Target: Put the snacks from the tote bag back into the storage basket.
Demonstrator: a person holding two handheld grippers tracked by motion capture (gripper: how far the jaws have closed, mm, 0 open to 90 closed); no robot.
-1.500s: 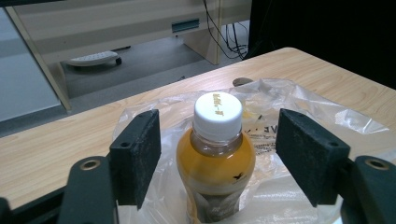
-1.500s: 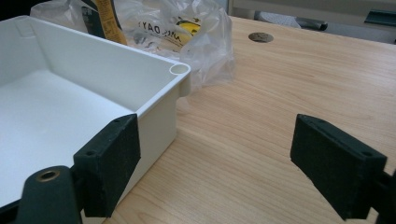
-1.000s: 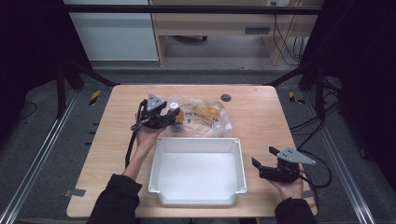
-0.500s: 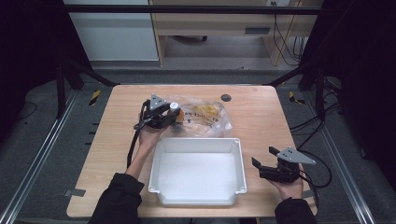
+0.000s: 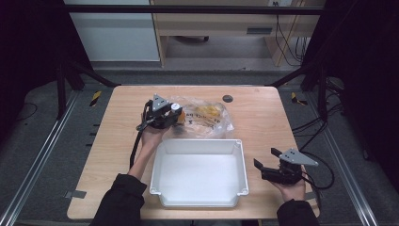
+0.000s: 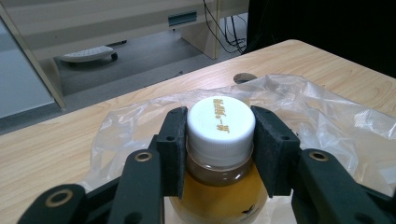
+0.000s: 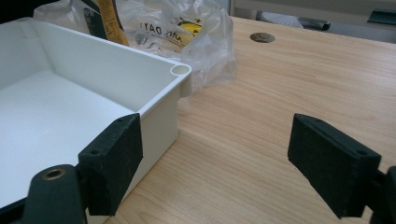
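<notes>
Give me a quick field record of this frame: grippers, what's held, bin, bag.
left gripper: jaws have just been closing, now clamped on the bottle's cap
bottle: white cap, amber contents, upright at the left end of the plastic bag
plastic bag: clear, crumpled, yellow items inside, lying beyond the bin
bin: white, nothing in it, near edge of the table
right gripper: open, nothing between its jaws, right of the bin
table: light wood

Grey floor surrounds the wooden table; a pale cabinet stands behind.
</notes>
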